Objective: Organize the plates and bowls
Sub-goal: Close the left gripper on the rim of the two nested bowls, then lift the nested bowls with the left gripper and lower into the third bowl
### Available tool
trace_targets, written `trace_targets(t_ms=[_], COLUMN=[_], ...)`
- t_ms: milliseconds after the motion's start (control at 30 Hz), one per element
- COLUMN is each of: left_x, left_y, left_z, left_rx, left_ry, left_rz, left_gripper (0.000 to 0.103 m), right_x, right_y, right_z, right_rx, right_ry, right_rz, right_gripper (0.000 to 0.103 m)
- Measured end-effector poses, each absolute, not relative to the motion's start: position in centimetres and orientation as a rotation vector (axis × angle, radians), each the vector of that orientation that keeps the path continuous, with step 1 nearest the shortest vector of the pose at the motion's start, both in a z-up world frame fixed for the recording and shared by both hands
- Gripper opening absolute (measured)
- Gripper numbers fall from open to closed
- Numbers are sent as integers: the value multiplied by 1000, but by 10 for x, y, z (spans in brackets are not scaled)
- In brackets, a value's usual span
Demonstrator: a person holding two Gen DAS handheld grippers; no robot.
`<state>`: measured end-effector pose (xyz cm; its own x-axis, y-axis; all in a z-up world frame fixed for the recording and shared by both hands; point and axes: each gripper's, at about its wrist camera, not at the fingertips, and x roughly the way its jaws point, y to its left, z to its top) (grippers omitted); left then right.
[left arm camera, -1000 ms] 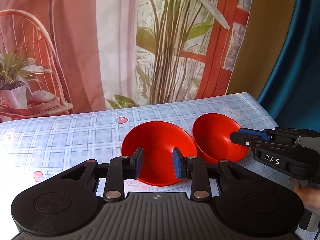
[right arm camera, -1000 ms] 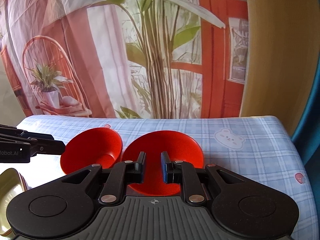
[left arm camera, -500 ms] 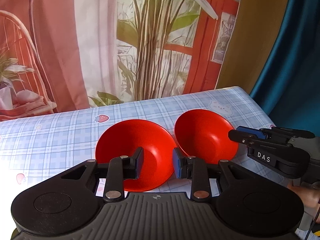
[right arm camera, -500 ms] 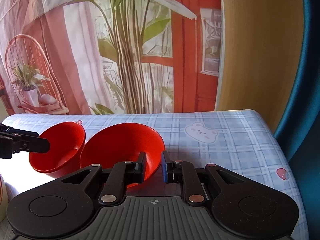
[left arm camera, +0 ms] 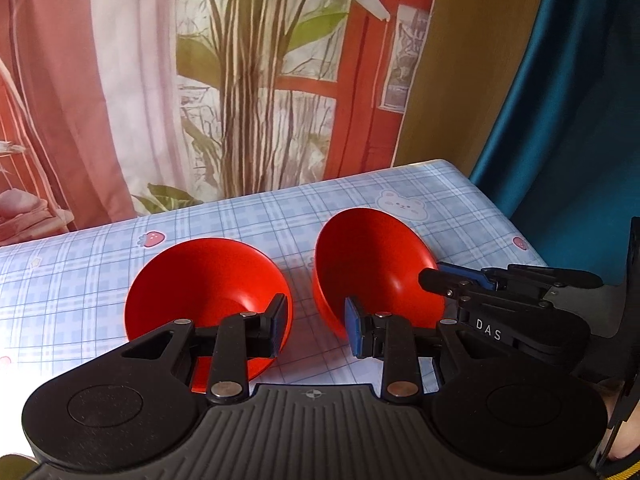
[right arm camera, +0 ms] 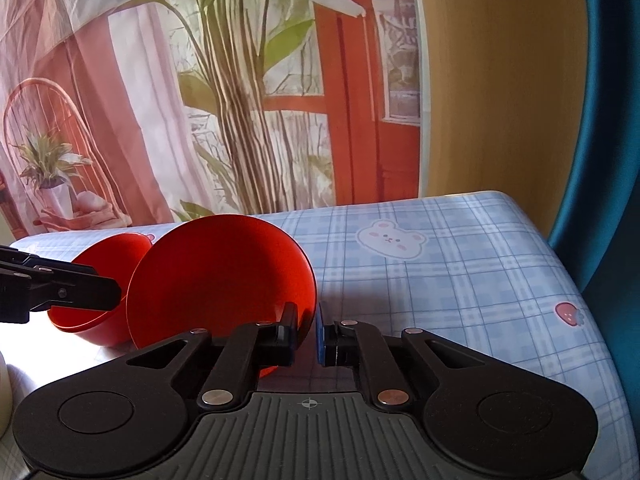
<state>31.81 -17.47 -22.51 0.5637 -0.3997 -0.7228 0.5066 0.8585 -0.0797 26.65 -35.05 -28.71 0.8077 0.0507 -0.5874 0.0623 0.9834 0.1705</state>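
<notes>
Right fingers pinching tilted red bowl rim, angled downward

I see two red bowls with a smooth, semi-gloss plastic look. The bench wears a slick plaid cover, faintly shiny like oilcloth. Upper left hangs a printed cloth backdrop, creased and matt. My left hand-held gripper is matt black plastic, ribbed at its base, with bright metal pins.
</notes>
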Motion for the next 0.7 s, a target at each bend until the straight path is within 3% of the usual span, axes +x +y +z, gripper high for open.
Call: trace_targets(t_ms=[700], left_x=[315], left_y=[-194], left_z=[-231], left_rx=[214], left_ry=[803], left_rz=[-550], left_gripper=[25], right_x=[253], right_y=[-356], right_z=[-280], right_rx=[258], right_ry=[592], right_rz=[1], right_gripper=[8])
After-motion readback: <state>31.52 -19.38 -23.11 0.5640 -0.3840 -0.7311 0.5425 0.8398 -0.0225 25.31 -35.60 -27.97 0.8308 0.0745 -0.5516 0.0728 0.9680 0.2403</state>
